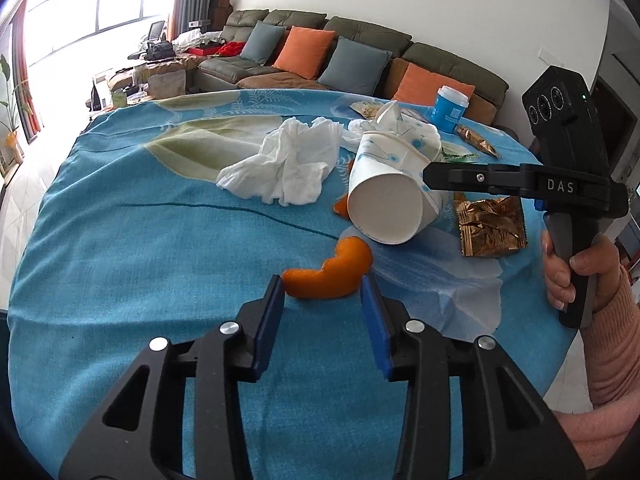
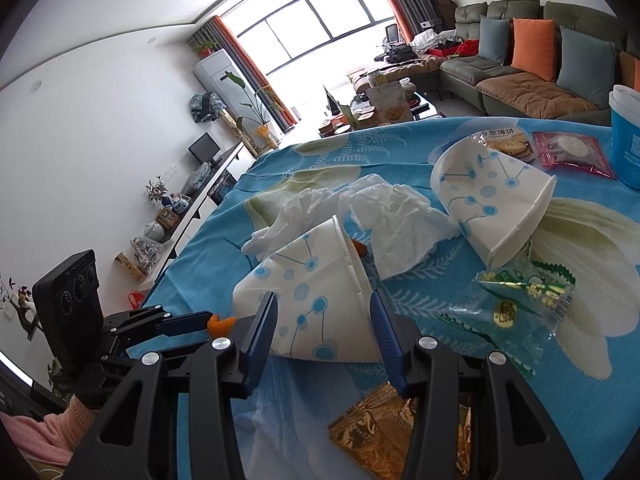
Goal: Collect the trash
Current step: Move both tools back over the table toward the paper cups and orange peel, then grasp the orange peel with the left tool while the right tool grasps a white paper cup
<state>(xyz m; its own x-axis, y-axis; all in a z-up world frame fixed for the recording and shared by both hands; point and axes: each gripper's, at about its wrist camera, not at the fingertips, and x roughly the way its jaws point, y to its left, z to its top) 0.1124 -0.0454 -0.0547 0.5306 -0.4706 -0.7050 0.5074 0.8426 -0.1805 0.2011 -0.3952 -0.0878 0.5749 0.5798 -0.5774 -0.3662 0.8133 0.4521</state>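
Observation:
A curved orange peel [image 1: 328, 276] lies on the blue tablecloth [image 1: 140, 240]. My left gripper [image 1: 322, 286] has its blue pads against both ends of the peel. From the right wrist view, that peel [image 2: 222, 324] sticks out at the left gripper's [image 2: 210, 326] tips. A white paper cup with blue dots [image 2: 320, 300] lies on its side. My right gripper [image 2: 322, 308] is shut on the cup's walls. In the left wrist view the cup [image 1: 384, 208] shows its open mouth, with the right gripper [image 1: 430, 178] at its side.
Crumpled tissues [image 1: 288, 164], a second paper cup [image 2: 492, 208], a gold wrapper [image 2: 384, 428], a green wrapper [image 2: 524, 300], a pink packet [image 2: 572, 152] and a blue tub [image 2: 626, 140] lie around. A smaller peel piece [image 1: 341, 206] sits behind the held cup. A sofa stands beyond the table.

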